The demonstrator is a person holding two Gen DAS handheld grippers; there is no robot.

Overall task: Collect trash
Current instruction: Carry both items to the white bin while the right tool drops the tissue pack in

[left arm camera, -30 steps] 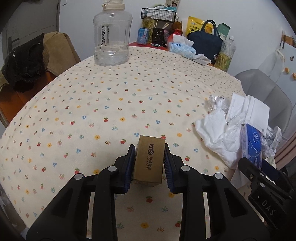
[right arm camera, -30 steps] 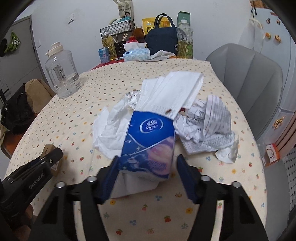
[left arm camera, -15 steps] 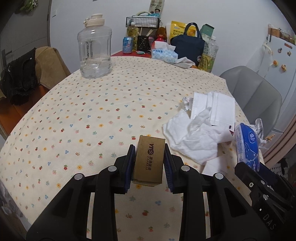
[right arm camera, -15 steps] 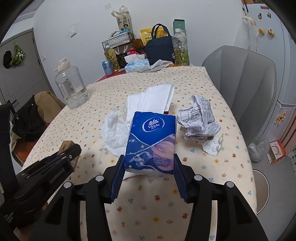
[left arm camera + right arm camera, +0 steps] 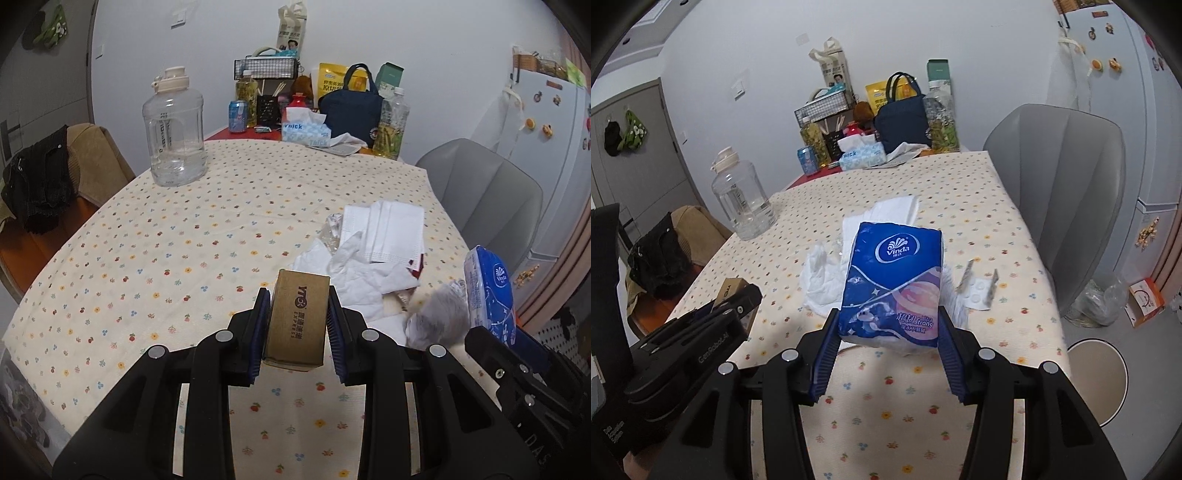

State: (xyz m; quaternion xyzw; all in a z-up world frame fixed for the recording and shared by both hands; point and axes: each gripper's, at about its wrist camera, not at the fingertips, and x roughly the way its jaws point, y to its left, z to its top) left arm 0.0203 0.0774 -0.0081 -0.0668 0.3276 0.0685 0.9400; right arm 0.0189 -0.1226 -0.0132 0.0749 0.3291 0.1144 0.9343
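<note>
My left gripper (image 5: 297,328) is shut on a small brown cardboard box (image 5: 298,317) and holds it above the near part of the flowered tablecloth (image 5: 184,236). My right gripper (image 5: 886,343) is shut on a blue Vinda tissue pack (image 5: 892,288), also raised above the table; the pack shows at the right of the left wrist view (image 5: 489,291). White tissues and face masks (image 5: 380,240) lie in a pile on the table. A crumpled paper (image 5: 437,319) lies by them. A blister pill sheet (image 5: 979,291) lies to the right of the pack.
A large clear water jug (image 5: 175,129) stands at the table's far left. Bottles, a tissue box (image 5: 304,131) and a dark bag (image 5: 351,109) crowd the far edge. A grey chair (image 5: 1075,184) stands right of the table. A round white bin (image 5: 1097,373) is on the floor.
Both grippers have pulled back and risen with their loads, so the table looks farther away. The crumpled paper now hides behind the tissue pack in the right wrist view.
</note>
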